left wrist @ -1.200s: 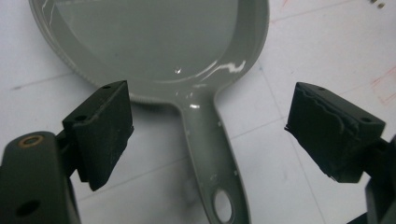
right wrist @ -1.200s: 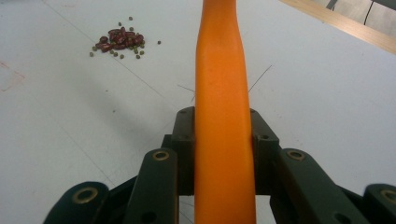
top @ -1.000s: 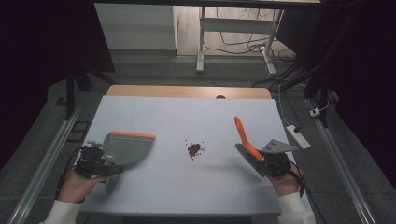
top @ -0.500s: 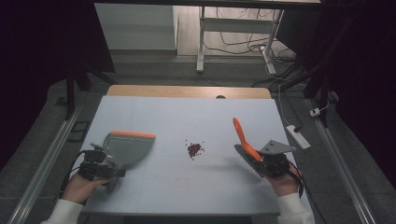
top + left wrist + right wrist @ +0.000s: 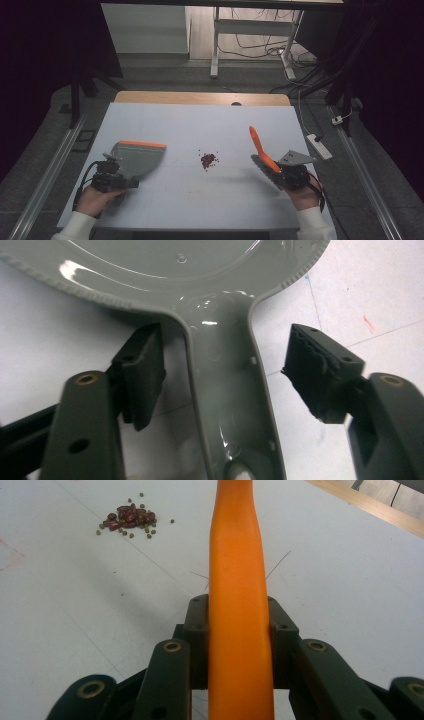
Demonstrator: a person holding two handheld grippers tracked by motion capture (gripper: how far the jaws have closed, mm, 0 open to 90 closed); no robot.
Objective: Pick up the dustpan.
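- The left gripper [image 5: 112, 177] sits at the lower left of the high view, at the handle end of a grey plastic dustpan with an orange front lip [image 5: 137, 156] that lies flat on the white tabletop [image 5: 200, 125].
- In the left gripper view the dustpan's glossy grey handle [image 5: 227, 405] runs up the middle of the frame between the two black pads [image 5: 142, 372]; the jaws have just been closing, yet a gap shows on each side (wider on the right), so nothing is pinched.
- The right gripper [image 5: 292, 175], at the lower right of the high view, is clamped on the orange plastic handle of a small hand brush [image 5: 260, 147], which slants toward the upper left.
- In the right gripper view both pads press the orange handle [image 5: 235, 605] at centre frame.
- A small heap of dark red and green beans [image 5: 208, 160] lies on the tabletop at the centre of the high view, between dustpan and brush, apart from both.
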